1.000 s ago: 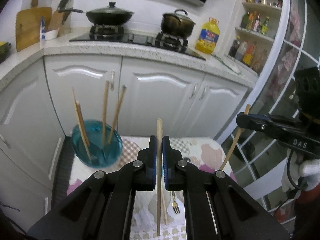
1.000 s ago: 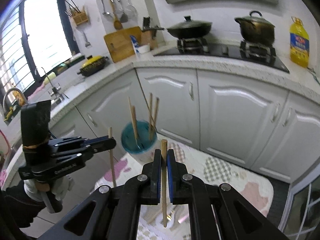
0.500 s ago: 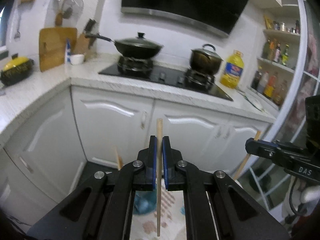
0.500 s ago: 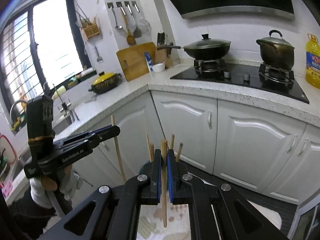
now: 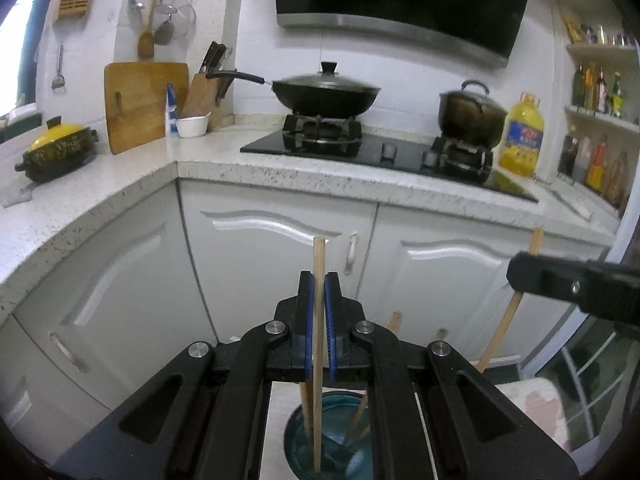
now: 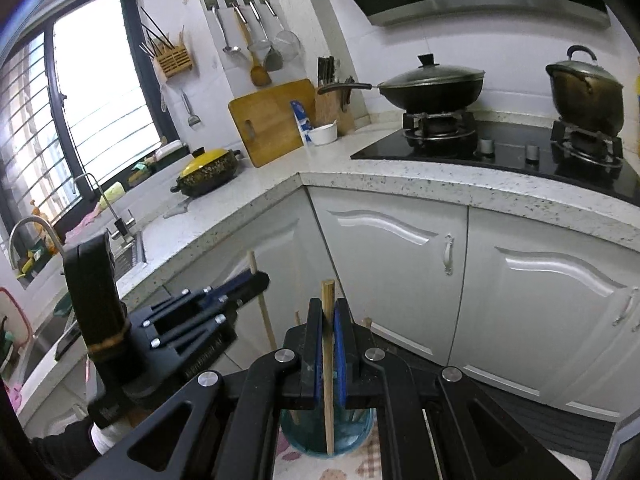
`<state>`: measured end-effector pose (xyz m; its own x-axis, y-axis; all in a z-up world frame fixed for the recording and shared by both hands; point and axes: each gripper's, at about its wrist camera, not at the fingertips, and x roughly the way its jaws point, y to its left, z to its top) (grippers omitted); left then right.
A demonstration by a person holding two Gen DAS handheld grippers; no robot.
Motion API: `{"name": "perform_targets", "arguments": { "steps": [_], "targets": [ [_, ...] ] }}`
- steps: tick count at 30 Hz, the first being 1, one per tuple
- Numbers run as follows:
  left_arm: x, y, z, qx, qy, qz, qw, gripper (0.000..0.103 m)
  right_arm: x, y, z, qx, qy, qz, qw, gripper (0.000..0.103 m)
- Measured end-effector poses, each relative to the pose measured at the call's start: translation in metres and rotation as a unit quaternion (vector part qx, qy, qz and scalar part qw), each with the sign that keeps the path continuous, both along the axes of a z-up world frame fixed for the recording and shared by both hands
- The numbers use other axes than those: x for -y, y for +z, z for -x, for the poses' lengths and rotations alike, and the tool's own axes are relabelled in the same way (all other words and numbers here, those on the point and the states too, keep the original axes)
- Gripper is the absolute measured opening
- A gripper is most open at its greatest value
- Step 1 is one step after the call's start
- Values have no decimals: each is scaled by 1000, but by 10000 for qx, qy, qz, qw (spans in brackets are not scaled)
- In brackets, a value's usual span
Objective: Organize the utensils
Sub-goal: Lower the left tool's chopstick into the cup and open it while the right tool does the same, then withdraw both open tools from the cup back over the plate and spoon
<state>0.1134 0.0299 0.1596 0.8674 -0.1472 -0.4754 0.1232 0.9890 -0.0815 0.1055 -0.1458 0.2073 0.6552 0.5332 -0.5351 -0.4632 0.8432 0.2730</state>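
My left gripper [image 5: 319, 280] is shut on a wooden chopstick [image 5: 319, 344] held upright; its lower end hangs over the mouth of a blue glass cup [image 5: 296, 448] that holds several chopsticks. My right gripper [image 6: 328, 308] is shut on another upright chopstick [image 6: 328, 360], whose lower end shows in front of the same blue cup [image 6: 352, 436]. The right gripper [image 5: 516, 268] shows at the right of the left wrist view with its chopstick [image 5: 500, 336]. The left gripper [image 6: 260, 280] shows at the left of the right wrist view.
White cabinet doors [image 5: 280, 264] stand close behind the cup under a speckled counter [image 5: 280, 168]. A wok [image 5: 326, 94] and pot [image 5: 470, 110] sit on the hob. A patterned cloth [image 5: 536, 404] lies under the cup. A sink [image 6: 44, 328] is at the left.
Both grippers have risen and moved over the blue cup, each with its chopstick. The cup now lies right below both sets of fingers instead of off to the side.
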Motion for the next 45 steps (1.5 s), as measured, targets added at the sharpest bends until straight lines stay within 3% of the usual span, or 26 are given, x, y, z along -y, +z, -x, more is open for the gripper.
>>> {"name": "perform_targets", "arguments": {
  "steps": [6,10,24,29,33,37,45],
  "targets": [
    [9,-33,-10,-31,62,-281,9996,4,-3,-33,-22,-231,-55,51,9997,5],
    [11,-49,-12,-216,52,-270,9994,4,1,-57,-28,-464,-115,6,9989,5],
    [11,-72,-6,-682,87,-221,9974,5,18,-113,-35,-1261,-323,-160,9914,5],
    [7,-75,-6,-892,130,-80,9959,5,25,-116,-29,-1385,-341,-339,9892,9],
    [5,-77,-3,-995,139,-29,9949,13,26,-113,-21,-1331,-340,-164,9904,28],
    [4,-74,4,-1036,131,33,9945,21,29,-114,-10,-1357,-319,-184,9901,28],
    [14,-65,28,-1050,69,-143,9943,29,33,-115,16,-1285,-442,-7,9907,29]
  ]
}}
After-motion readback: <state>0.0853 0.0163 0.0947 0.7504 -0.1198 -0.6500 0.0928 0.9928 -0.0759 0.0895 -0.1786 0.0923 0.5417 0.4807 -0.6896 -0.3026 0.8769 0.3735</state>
